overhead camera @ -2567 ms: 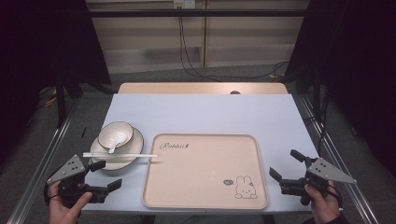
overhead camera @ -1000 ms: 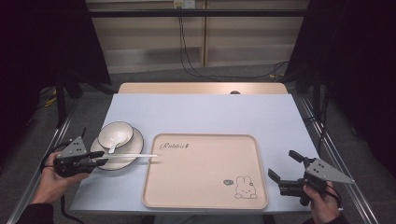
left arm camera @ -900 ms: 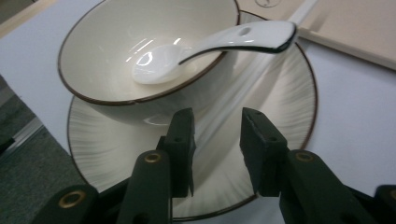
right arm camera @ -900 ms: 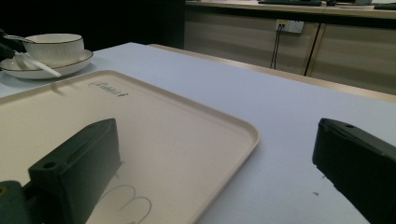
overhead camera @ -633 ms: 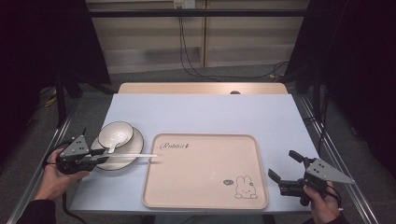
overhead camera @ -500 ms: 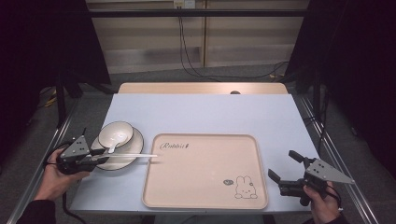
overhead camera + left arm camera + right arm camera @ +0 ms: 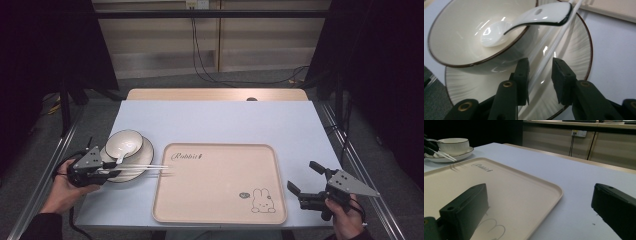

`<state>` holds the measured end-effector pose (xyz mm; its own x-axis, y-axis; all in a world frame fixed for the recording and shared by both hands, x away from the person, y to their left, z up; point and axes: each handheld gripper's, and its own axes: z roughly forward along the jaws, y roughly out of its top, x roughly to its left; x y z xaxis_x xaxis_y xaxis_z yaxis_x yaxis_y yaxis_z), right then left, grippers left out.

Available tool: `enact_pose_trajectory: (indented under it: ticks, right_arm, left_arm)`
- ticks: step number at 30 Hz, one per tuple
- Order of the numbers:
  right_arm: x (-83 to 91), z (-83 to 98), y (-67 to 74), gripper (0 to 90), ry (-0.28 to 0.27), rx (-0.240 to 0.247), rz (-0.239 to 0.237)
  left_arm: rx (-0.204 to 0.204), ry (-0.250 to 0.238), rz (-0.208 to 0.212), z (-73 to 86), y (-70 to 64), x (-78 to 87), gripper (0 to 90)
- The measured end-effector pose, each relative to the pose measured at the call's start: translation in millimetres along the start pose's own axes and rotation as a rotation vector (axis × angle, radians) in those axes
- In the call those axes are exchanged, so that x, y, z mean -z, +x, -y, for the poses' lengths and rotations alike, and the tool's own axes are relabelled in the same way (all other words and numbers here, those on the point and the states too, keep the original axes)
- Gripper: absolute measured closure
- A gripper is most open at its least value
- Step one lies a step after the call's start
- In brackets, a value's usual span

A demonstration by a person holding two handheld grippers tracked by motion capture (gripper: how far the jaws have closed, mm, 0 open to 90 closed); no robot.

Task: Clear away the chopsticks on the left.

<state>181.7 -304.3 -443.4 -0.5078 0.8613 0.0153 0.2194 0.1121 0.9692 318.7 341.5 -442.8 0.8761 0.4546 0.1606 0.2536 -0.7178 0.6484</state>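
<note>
Change since earlier frames: left gripper (image 7: 107, 171) has come in from the near-left corner of the surface (image 7: 220, 120) to the plate's near rim; right gripper (image 7: 306, 191) has barely shifted, near right.

Left fingers: parted, one finger (image 7: 522, 80) on each side of the chopsticks (image 7: 554, 47); narrow gap, not yet pinching as far as the left gripper view tells.

Right fingers: wide apart, holding nothing, hovering just off the tray's near-right edge.

Chopsticks, place: lying across the plate (image 7: 142, 150), near of the bowl, tips reaching right over the left rim of the tray (image 7: 220, 185).

Bowl and spoon: bowl (image 7: 125, 141) sits on the plate; spoon (image 7: 524, 22) rests in it, handle out over the rim towards the chopsticks.

Step in hand (judgement): taking hold of the chopsticks at their left end.

How to do it well: close on both sticks together, fingers square to them; they are thin, glossy and will likely slip or scissor apart if caught off-centre. Lift level and clear of the spoon handle, which looks very close to them.

Count: one tray, one plate, one bowl, one spoon, two chopsticks, two grippers.

Not clear: whether the sticks touch the spoon handle.
</note>
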Motion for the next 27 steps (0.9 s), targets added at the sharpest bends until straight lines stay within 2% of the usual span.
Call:
enact_pose_trajectory:
  ticks: [1,4,6,9,13,16,18,21,22,23,27]
  right_arm:
    - [0.0,0.0,0.1,0.4,0.0,0.0,-0.001]
    - [0.0,-0.1,0.4,0.4,-0.002,0.001,0.003]
    - [0.3,-0.1,0.3,0.4,-0.001,0.0,-0.002]
    - [0.0,-0.1,0.2,0.4,0.0,0.001,-0.005]
    - [0.3,-0.1,0.4,0.4,0.001,-0.003,-0.002]
    - [0.2,-0.1,0.2,0.4,0.0,0.0,-0.002]
    - [0.0,-0.1,0.4,0.4,0.0,-0.003,-0.001]
    - [0.3,-0.2,0.4,0.4,-0.001,-0.005,-0.004]
    - [0.5,-0.1,0.2,0.4,0.002,-0.003,-0.006]
    - [0.3,0.0,0.3,0.4,0.003,-0.005,-0.007]
    - [0.3,-0.1,0.3,0.4,0.003,-0.006,-0.009]
  left_arm:
    - [-0.009,0.014,0.007,-0.6,-0.2,-0.5,68.2]
    - [-0.02,0.015,0.016,-3.1,-1.8,-3.3,69.5]
    - [-0.013,0.002,0.023,-3.8,-3.9,-6.5,70.3]
    - [-0.037,0.037,0.049,-5.2,-3.7,-8.5,72.3]
    - [-0.017,0.03,0.07,-4.8,-4.1,-10.1,74.1]
    - [-0.012,0.043,0.081,-5.9,-4.2,-9.1,77.9]
    - [0.001,0.025,0.085,-5.6,-4.9,-9.5,79.9]
    - [0.008,0.038,0.101,-5.7,-3.2,-7.9,82.1]
    - [0.017,0.028,0.106,-5.1,-3.2,-7.9,83.1]
    - [0.046,0.019,0.108,-4.9,-3.3,-7.7,83.9]
    - [0.074,0.016,0.108,-5.5,-3.6,-6.4,84.2]
